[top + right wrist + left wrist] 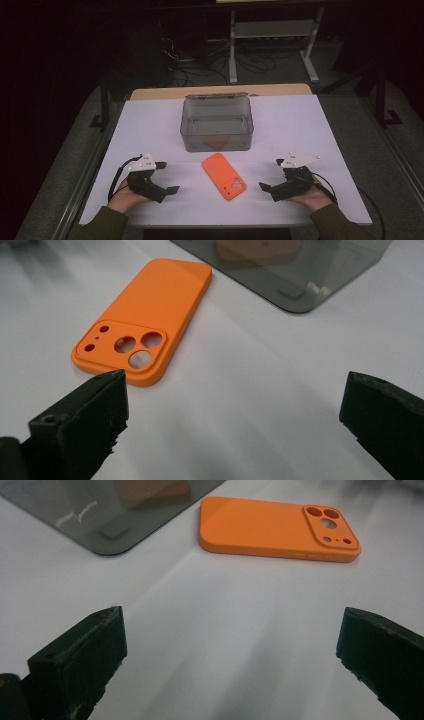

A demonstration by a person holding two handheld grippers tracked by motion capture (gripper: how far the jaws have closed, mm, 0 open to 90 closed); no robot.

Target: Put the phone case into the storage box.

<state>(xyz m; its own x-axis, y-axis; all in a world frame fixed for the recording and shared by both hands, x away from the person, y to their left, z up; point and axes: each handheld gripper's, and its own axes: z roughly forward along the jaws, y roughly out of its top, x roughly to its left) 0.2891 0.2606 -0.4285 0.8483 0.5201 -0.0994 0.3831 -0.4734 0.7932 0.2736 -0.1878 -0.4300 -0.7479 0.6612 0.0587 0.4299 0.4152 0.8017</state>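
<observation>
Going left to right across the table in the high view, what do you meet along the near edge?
left gripper → orange phone case → right gripper, both grippers open and apart from the case.

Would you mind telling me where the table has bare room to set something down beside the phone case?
Wide bare strips of the white table flank the grey box on both sides, out to the edges. Smaller gaps lie between the orange phone case and the open left gripper, and between it and the open right gripper. It is tightest between case and box.
</observation>
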